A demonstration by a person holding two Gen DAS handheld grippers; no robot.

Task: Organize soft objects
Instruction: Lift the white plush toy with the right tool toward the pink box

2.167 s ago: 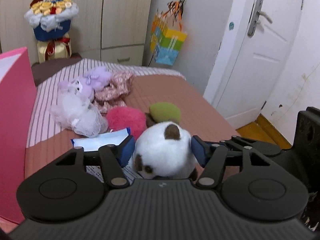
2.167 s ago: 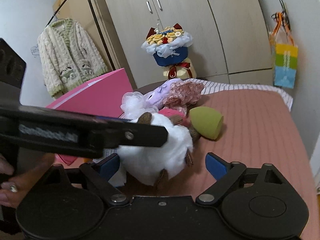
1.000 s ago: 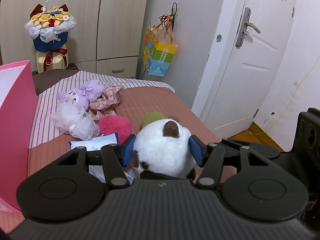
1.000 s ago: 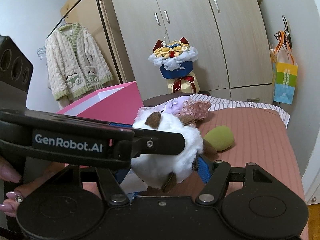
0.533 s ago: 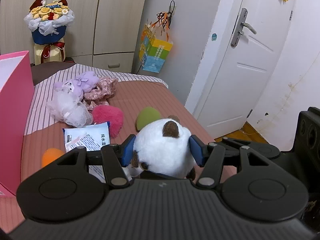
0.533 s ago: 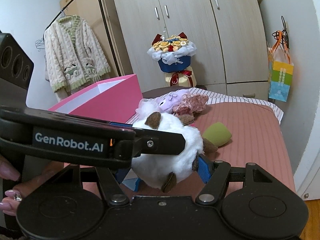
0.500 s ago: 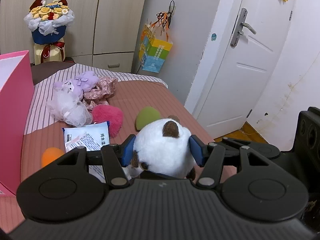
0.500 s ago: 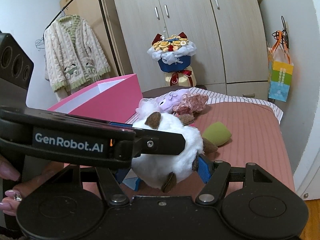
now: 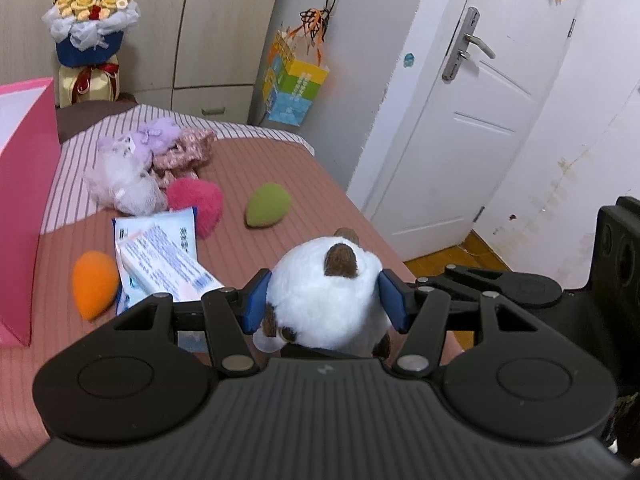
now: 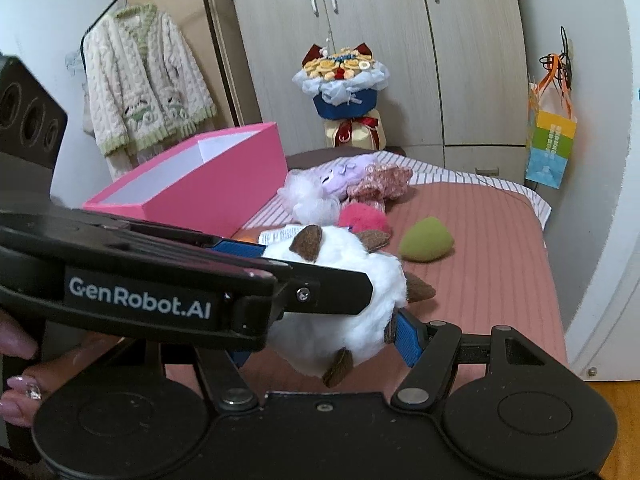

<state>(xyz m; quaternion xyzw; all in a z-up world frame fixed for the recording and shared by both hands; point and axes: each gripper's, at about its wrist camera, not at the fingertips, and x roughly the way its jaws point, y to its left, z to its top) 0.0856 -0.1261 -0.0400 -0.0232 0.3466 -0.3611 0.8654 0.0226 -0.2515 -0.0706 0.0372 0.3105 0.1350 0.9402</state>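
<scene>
Plush toy (image 9: pixel 324 288), white with brown ears, lifted clear of bed (image 9: pixel 280 168), near right edge. Left gripper (image 9: pixel 325 300) clenched on plush sides, blue pads sunk into fur. Right gripper (image 10: pixel 320 336) also clamped on same plush from crosswise angle; likely two-point grip to stop floppy body sagging. Pink box (image 10: pixel 208 184) open at far left, probable drop target. Green sponge (image 9: pixel 267 210), orange sponge (image 9: pixel 95 284), pink pompom (image 9: pixel 196 204) lie loose on bed beyond, awaiting sorting.
</scene>
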